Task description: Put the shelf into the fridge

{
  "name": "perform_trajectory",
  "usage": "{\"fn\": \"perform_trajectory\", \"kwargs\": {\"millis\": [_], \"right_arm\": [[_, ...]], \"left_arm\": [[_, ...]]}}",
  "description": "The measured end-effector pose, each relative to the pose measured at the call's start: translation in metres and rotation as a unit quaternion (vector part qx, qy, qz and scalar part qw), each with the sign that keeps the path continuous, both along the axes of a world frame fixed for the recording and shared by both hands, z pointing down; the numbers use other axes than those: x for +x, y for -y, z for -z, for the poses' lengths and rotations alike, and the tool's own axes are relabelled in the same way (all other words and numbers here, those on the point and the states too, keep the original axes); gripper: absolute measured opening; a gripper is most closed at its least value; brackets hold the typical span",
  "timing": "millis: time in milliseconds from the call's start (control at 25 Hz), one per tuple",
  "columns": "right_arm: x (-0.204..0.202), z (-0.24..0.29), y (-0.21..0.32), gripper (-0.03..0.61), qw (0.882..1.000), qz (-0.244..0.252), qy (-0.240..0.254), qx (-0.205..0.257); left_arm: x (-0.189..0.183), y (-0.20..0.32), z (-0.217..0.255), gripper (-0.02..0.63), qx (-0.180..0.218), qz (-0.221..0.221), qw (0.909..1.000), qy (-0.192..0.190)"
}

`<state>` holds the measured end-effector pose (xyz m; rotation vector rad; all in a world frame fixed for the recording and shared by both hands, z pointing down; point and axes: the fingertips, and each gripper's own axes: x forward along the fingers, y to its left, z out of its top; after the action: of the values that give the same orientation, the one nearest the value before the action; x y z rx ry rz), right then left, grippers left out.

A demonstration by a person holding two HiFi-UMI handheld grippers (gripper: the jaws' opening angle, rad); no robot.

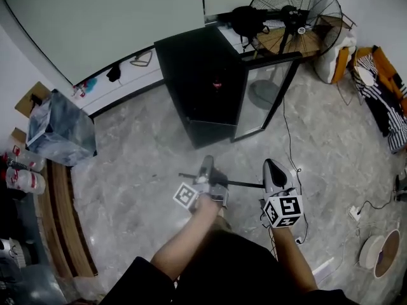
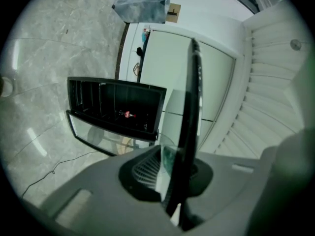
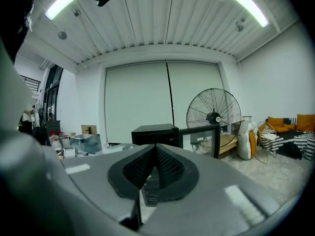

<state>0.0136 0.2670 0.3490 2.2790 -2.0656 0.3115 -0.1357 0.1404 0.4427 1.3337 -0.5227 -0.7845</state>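
The shelf [image 1: 240, 183] is held up in front of the person, between the two grippers and well short of the fridge [image 1: 197, 75] - it is not yet inside. From the head view it shows only as a thin dark bar running from one gripper to the other above the pale stone floor [image 1: 140, 151]. The left gripper [image 1: 207, 164] is clamped on the shelf: in its own view the shelf's dark edge rises straight up from between the jaws, with a sliver of greenish glass beside it against the ribbed pad. The right gripper [image 1: 275, 169] is clenched on the other end, its jaws drawn almost together with a thin strip of the shelf showing between the pads. The fridge is a small black one standing on the floor ahead, and its glass door [image 1: 264, 97] is swung wide open on the right side; the inside is dark, with a small red spot in it. A big round fan [image 1: 296, 14] stands behind the fridge - and a box wrapped in a grey bag [image 1: 60, 129] sits off to the left by the wall.
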Motion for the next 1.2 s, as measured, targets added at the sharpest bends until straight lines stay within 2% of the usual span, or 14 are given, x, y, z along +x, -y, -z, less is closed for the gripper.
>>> {"fn": "perform_trajectory", "kwargs": {"millis": [240,400,520,600,760,960,1200], "right_arm": [[0.0,-0.007,0.063,0.003,1.0,-0.007,-0.018,-0.009],[-0.001,-0.012,0.089,0.003,1.0,-0.017,0.004,-0.01],[0.002,-0.009,0.1,0.003,1.0,-0.018,0.003,-0.011],[0.004,-0.008,0.107,0.003,1.0,-0.014,-0.003,-0.011],[0.014,-0.007,0.12,0.003,1.0,-0.009,0.023,-0.005],[0.03,-0.013,0.146,0.003,1.0,0.029,0.006,-0.001],[0.082,-0.014,0.208,0.003,0.998,0.065,-0.008,0.001]], "left_arm": [[0.005,0.056,-0.016,0.026,-0.018,-0.017,0.9996,-0.012],[0.002,0.081,-0.024,0.026,-0.025,-0.02,0.9994,0.01],[0.001,0.09,-0.022,0.026,-0.032,-0.015,0.9994,0.0],[0.002,0.095,-0.024,0.025,-0.037,-0.009,0.9993,-0.004],[0.009,0.105,-0.03,0.026,-0.053,0.009,0.9986,-0.001],[0.025,0.126,-0.036,0.026,-0.048,0.041,0.998,-0.005],[0.063,0.174,-0.045,0.026,-0.044,0.075,0.9961,-0.013]]}}
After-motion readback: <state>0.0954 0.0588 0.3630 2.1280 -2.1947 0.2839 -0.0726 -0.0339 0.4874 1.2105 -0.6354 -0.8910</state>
